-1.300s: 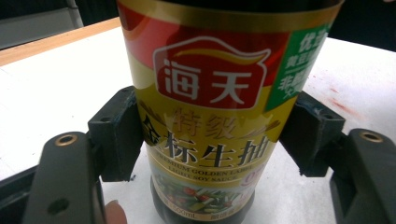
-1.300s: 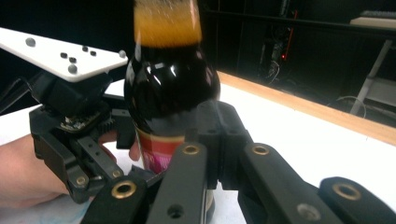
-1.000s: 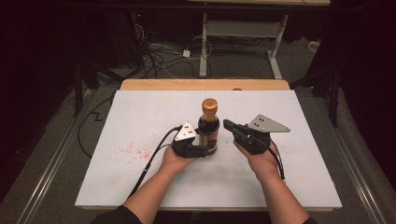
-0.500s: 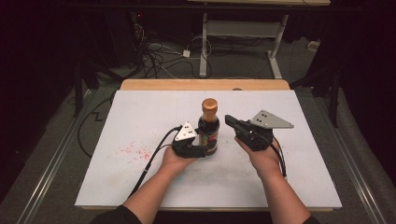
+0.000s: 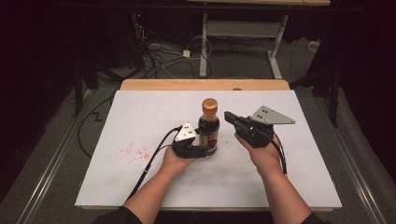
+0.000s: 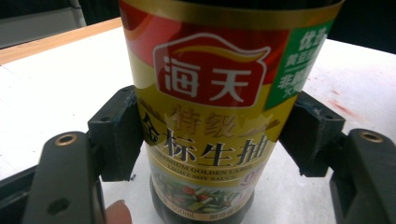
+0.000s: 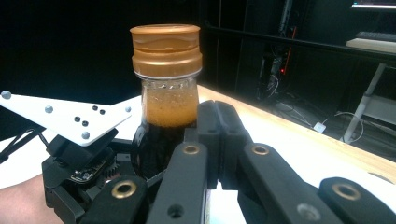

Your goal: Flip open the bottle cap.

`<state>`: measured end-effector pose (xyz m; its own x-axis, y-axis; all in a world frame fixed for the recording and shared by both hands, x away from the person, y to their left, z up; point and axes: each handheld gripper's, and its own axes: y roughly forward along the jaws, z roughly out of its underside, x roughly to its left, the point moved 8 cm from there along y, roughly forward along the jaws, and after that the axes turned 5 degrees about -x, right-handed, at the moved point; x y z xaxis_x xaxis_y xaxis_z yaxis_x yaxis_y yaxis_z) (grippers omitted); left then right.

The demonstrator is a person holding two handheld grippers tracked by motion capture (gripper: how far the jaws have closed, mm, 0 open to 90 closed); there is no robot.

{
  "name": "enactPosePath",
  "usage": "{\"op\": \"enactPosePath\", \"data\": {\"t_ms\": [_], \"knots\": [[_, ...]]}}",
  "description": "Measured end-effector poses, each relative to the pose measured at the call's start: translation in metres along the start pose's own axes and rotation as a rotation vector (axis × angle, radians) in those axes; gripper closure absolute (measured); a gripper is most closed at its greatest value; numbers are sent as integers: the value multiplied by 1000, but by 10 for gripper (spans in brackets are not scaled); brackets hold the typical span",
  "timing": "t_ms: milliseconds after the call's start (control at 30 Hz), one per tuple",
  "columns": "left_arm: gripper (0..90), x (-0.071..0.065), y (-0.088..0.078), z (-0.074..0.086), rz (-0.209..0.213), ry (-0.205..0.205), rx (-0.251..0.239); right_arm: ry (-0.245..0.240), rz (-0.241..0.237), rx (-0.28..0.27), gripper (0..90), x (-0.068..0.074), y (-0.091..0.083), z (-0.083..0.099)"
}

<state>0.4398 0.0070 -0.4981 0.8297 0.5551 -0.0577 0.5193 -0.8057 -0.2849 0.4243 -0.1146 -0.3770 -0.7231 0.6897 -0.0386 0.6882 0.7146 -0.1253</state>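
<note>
A: On the white board (image 5: 140,116), close to its middle, stands the soy sauce bottle (image 5: 208,133), upright, gold cap on top. That is the landmark.

B: And the left gripper (image 5: 201,150)?

A: From above it sits at the bottle's lower left, pressed against the base. The left gripper view settles what the high view leaves vague: the two black pads (image 6: 119,135) bear on either side of the label, clamped on the bottle (image 6: 210,116) low down, below the red logo. A fingertip shows at the bottom edge there.

B: The right gripper (image 5: 229,116)?

A: Just right of the bottle, raised toward neck height, pointing at it but apart from it in the high view. Its own view shows its two jaws pressed flat together, holding nothing, with the bottle's neck and gold cap (image 7: 166,49) straight beyond them.

B: Anything else that one view adds?

A: The right gripper view shows foam under the cap and dark sauce below, and the left gripper's white three-cornered plate (image 7: 65,119) left of the bottle. The high view alone gives the red stains (image 5: 133,150) on the board, well left of the bottle, and the wooden table edge (image 5: 205,85) behind it.
</note>
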Motion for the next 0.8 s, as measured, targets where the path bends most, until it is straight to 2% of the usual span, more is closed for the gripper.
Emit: {"op": "enactPosePath", "data": {"t_ms": [800], "knots": [[286,0,0,1,-8,5,-4,-36,-30,13,900,9,5,-23]]}}
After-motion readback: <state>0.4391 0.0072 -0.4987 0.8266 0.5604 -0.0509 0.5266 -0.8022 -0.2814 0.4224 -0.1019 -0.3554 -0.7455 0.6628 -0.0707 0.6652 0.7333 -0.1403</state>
